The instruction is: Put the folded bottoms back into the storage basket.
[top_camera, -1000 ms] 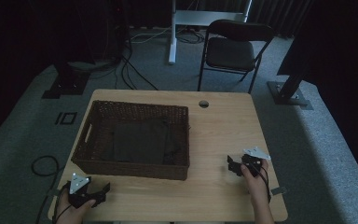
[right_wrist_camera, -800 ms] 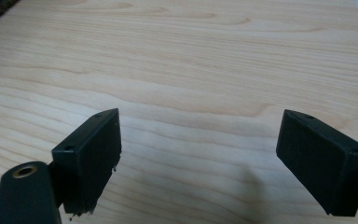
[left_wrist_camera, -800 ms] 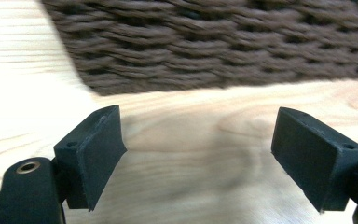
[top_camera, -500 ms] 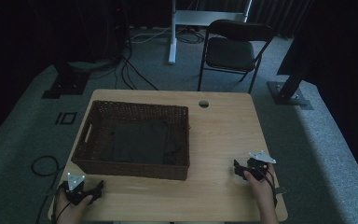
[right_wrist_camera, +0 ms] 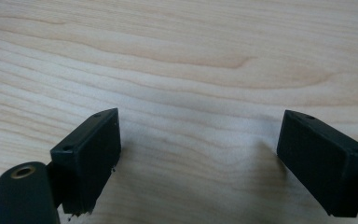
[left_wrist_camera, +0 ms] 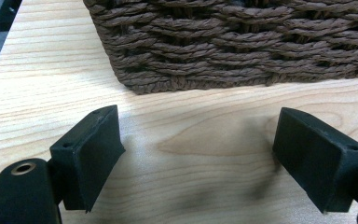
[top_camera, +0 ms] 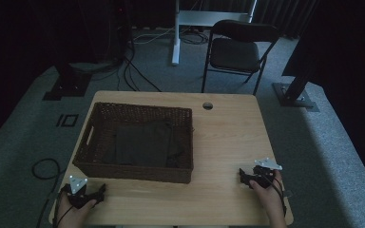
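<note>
Both claws wide open, empty, low over counter (top_camera: pixel 228 142): left claw (top_camera: pixel 95 194) just before basket (top_camera: pixel 138 142), right claw (top_camera: pixel 244 176) well apart. Dark cloth (top_camera: pixel 142 145), probably folded, already inside; little seems left.

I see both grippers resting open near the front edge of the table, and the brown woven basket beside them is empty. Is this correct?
Not quite: the basket is not empty. The high view shows a dark folded cloth lying inside it. The rest holds: the left gripper and the right gripper are open near the front edge of the table.
</note>
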Demonstrator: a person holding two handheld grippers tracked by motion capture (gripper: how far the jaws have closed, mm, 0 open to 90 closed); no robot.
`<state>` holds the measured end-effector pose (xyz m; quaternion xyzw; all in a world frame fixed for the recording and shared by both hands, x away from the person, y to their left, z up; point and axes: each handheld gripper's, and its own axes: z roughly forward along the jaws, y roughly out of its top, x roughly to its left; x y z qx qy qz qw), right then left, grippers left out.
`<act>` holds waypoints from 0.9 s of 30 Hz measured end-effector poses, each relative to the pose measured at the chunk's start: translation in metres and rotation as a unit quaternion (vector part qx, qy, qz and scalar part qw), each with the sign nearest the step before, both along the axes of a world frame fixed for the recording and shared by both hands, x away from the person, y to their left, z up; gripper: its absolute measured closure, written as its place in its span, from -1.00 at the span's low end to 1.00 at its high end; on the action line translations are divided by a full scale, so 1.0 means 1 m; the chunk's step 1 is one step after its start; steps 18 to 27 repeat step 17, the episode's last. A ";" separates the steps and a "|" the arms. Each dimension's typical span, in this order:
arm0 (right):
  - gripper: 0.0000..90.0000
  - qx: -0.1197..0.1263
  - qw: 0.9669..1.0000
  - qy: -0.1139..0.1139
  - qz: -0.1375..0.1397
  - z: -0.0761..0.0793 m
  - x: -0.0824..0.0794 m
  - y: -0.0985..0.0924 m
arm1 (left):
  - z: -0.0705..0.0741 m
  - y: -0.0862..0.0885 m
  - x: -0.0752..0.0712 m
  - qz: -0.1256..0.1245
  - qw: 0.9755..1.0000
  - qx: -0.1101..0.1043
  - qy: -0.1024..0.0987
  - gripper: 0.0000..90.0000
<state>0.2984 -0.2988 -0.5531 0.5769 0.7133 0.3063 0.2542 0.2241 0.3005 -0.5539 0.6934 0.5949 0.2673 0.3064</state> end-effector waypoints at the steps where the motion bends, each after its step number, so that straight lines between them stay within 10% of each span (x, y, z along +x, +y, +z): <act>1: -0.71 0.002 1.000 0.001 0.001 0.000 0.000 -0.001 | 0.000 0.000 0.000 0.000 1.000 0.000 0.000 -0.66; 27: -0.72 0.011 1.000 0.006 -0.015 0.000 -0.002 0.002 | -0.001 -0.002 0.000 -0.009 1.000 0.000 0.002 -0.82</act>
